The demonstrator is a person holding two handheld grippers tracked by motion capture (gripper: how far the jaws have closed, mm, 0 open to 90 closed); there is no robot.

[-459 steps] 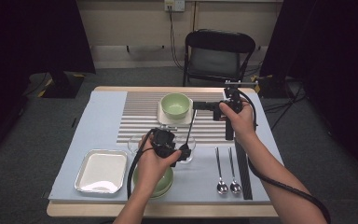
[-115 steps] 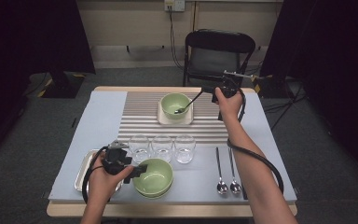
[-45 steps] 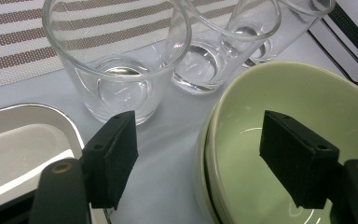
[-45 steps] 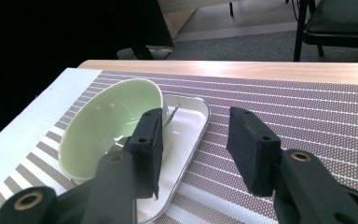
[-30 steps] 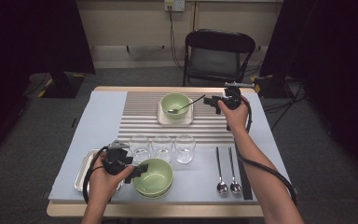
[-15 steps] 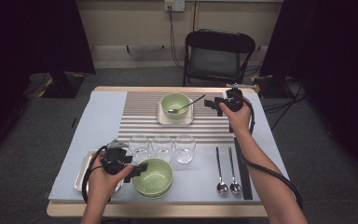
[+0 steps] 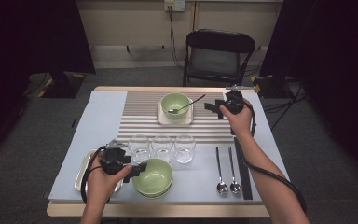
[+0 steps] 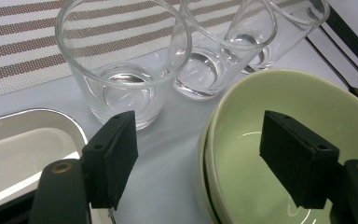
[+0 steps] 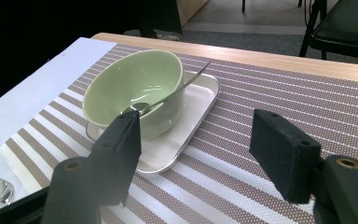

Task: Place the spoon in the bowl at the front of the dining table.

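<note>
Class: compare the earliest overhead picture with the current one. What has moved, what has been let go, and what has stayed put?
The spoon now rests in the far bowl. The right gripper has just been opening, nothing between its jaws, and sits back from the handle. The left gripper moved from the glasses to the near bowls, jaws open astride the rim. Glasses, trays and the two spoons stayed put.

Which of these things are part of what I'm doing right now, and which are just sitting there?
In play: far green bowl, spoon resting in it, small tray under it; right claw, jaws just been opening, nothing between them; near stacked bowls, left claw open astride their rim.
Lying about: three glasses, two spoons, empty tray, black strip, chair.
</note>
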